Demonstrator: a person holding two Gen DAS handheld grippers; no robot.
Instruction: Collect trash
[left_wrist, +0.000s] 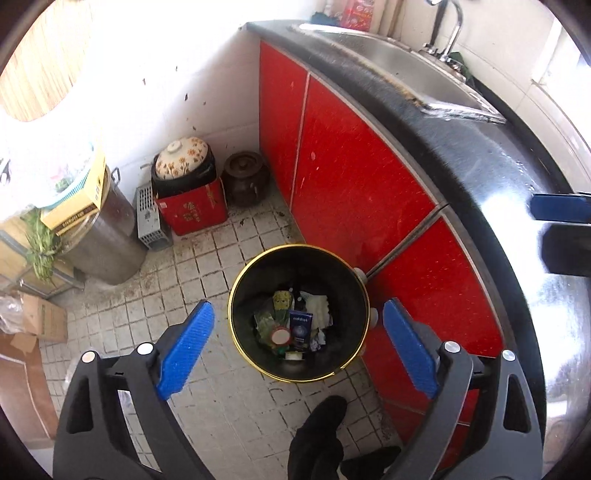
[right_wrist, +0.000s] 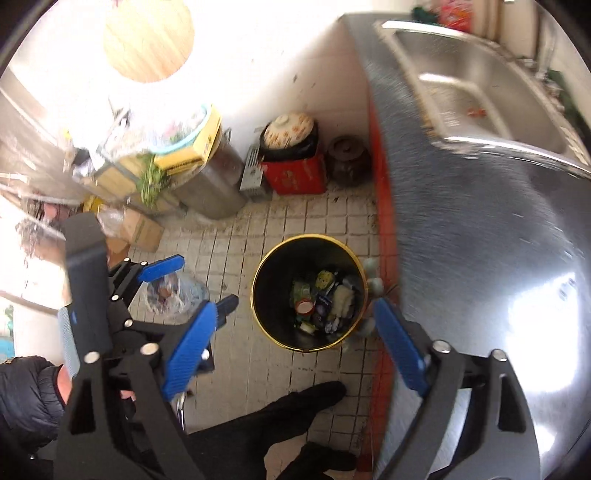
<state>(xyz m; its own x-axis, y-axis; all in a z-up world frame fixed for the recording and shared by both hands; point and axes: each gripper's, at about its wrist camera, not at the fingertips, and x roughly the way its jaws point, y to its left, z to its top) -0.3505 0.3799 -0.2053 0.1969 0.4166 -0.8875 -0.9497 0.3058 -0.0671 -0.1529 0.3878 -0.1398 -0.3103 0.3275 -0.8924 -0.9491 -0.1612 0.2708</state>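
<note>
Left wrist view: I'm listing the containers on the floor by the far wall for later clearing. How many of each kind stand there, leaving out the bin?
Steel stockpot: 1
Red box: 1
Black pot with flowered lid, sitting in the red box: 1
Brown lidded crock: 1
Grey slotted crate: 1
Total: 5

Black bin (left_wrist: 258, 354) with gold rim beside red cabinet doors (left_wrist: 351, 177).
</note>
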